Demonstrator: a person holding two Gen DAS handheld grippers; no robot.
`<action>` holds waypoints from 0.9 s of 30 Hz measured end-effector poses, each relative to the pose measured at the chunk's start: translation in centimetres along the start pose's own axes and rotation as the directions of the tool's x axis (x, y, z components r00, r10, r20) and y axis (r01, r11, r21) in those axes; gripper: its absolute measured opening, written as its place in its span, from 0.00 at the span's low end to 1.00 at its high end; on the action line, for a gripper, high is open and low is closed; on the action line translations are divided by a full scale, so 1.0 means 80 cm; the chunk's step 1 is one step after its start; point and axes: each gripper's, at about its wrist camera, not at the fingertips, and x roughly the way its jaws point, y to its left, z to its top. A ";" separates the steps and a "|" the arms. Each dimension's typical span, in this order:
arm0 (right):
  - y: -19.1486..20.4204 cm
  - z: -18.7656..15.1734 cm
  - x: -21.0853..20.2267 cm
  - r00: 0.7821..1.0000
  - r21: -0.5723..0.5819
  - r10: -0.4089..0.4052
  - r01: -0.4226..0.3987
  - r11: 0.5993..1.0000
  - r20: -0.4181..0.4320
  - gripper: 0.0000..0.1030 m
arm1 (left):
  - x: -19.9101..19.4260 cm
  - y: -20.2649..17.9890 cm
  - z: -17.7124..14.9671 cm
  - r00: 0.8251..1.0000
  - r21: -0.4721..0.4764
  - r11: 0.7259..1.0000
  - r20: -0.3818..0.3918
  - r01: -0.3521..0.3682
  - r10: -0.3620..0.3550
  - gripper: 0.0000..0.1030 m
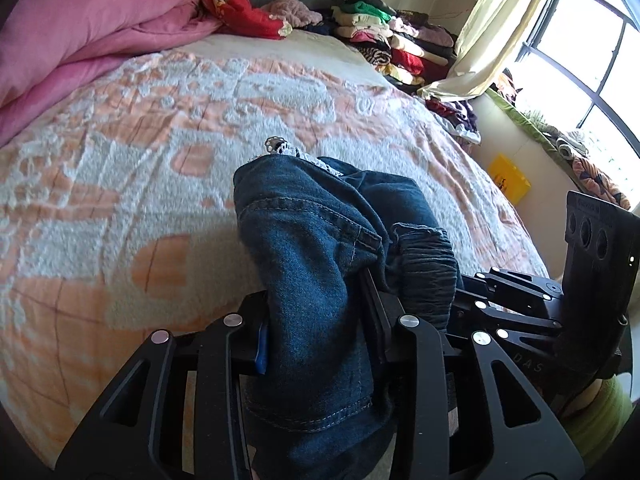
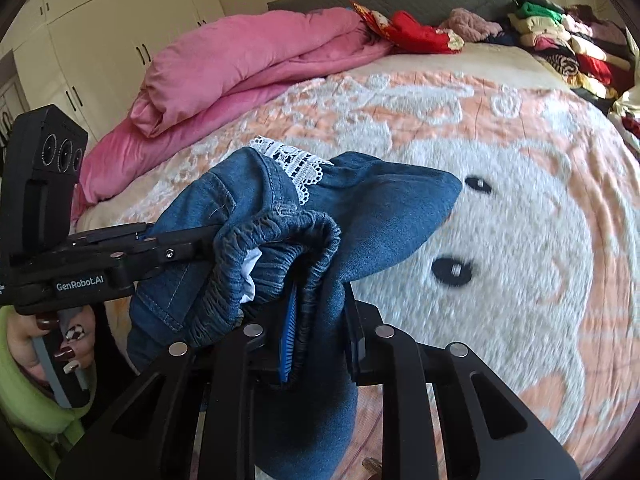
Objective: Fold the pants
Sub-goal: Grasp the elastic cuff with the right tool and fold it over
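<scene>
Dark blue denim pants [image 1: 320, 264] with an elastic waistband and white lace trim hang bunched in the air above the bed. My left gripper [image 1: 320, 344] is shut on a fold of the denim. My right gripper [image 2: 316, 328] is shut on the gathered waistband [image 2: 280, 240]. The two grippers are close together: the right one shows at the right of the left wrist view [image 1: 532, 304], and the left one shows at the left of the right wrist view [image 2: 132, 252]. The pants [image 2: 360, 208] drape over both sets of fingers and hide the fingertips.
A bed with a peach and white bear blanket [image 1: 160, 152] lies below. A rolled pink quilt [image 2: 240, 64] lies at its far left. Stacks of folded clothes [image 1: 392, 40] stand at the headboard corner. A window and curtain [image 1: 500, 32] are at right, and wardrobes [image 2: 100, 28] at left.
</scene>
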 end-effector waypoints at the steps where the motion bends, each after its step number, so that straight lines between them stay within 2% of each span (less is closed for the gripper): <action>1: -0.002 0.005 0.001 1.000 -0.001 -0.003 0.003 1.000 0.006 0.18 | 0.001 0.000 0.006 1.000 0.002 1.000 0.006 -0.004 0.004 0.27; 11: -0.015 0.050 0.023 0.998 -0.033 -0.050 0.051 0.998 0.039 0.18 | 0.022 0.009 0.040 0.998 0.001 0.999 0.035 -0.045 0.045 0.27; 23: -0.026 0.057 0.052 0.996 -0.037 -0.084 0.085 0.996 0.011 0.19 | 0.052 0.028 0.044 0.997 -0.008 0.997 0.016 -0.076 0.076 0.27; 26: -0.027 0.053 0.056 0.994 -0.038 -0.109 0.109 0.993 0.001 0.21 | 0.057 0.032 0.041 0.996 -0.008 0.996 0.006 -0.086 0.086 0.33; 27: -0.029 0.052 0.057 0.994 -0.033 -0.113 0.112 0.993 -0.002 0.25 | 0.059 0.033 0.040 0.996 -0.006 0.996 0.001 -0.093 0.093 0.37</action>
